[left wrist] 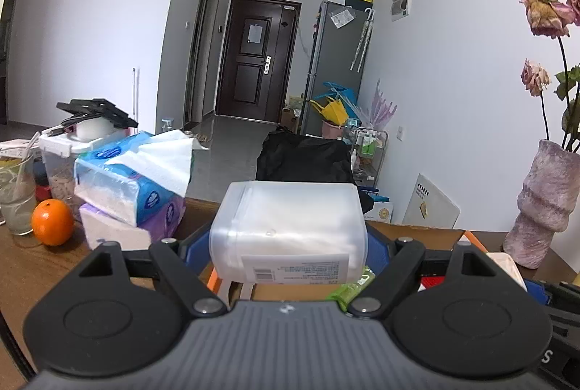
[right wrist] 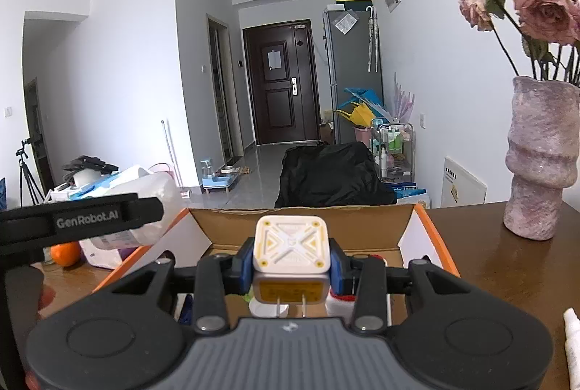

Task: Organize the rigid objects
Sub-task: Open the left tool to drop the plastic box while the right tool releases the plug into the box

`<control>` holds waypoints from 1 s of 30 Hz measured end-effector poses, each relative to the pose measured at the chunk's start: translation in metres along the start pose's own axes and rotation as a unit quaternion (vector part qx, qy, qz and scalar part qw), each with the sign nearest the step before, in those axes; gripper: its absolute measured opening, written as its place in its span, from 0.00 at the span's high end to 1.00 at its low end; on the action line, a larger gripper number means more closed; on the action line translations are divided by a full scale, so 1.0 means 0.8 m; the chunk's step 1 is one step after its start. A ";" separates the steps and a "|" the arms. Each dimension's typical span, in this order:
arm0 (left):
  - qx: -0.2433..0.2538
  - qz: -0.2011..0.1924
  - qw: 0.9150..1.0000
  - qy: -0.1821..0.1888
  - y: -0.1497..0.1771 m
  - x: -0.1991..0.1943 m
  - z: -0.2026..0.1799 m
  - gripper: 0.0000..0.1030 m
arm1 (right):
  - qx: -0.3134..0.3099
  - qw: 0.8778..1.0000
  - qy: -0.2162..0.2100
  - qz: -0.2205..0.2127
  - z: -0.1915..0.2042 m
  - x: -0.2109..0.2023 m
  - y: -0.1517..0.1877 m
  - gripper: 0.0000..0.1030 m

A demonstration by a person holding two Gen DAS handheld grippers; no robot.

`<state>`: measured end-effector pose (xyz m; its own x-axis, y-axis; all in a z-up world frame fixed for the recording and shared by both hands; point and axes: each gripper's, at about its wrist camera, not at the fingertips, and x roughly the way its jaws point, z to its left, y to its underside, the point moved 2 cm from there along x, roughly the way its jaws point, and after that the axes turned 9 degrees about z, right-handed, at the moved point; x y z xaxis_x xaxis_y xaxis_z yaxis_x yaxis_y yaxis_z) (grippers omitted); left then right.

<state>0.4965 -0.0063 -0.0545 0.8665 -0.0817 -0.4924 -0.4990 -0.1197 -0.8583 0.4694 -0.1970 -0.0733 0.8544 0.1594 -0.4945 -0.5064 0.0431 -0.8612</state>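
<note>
1. The left gripper (left wrist: 288,241) pinches a translucent white container (left wrist: 288,226) between its blue pads, held above the cardboard box (left wrist: 417,230).
2. The right gripper (right wrist: 291,268) clamps a white charger plug (right wrist: 291,243), prongs toward the camera, over the open box (right wrist: 308,226).
3. Farther left, an orange (left wrist: 52,222) sits beside stacked tissue packs (left wrist: 127,194).
4. Far right stands a pink vase (right wrist: 542,157).

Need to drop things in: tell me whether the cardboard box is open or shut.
Open. In the right wrist view the box has its flaps spread outward, its inner back wall shows, and items lie inside.
</note>
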 end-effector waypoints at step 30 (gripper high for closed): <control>0.017 0.024 1.000 -0.012 -0.011 0.035 0.001 0.00 | -0.049 0.997 0.060 0.018 0.002 0.016 -0.022 0.03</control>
<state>0.5253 -0.0064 -0.0606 0.8422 -0.0632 -0.5355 -0.5391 -0.0818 -0.8382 0.4892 -0.1941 -0.0645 0.8461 0.0394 -0.5315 -0.5291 -0.0579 -0.8466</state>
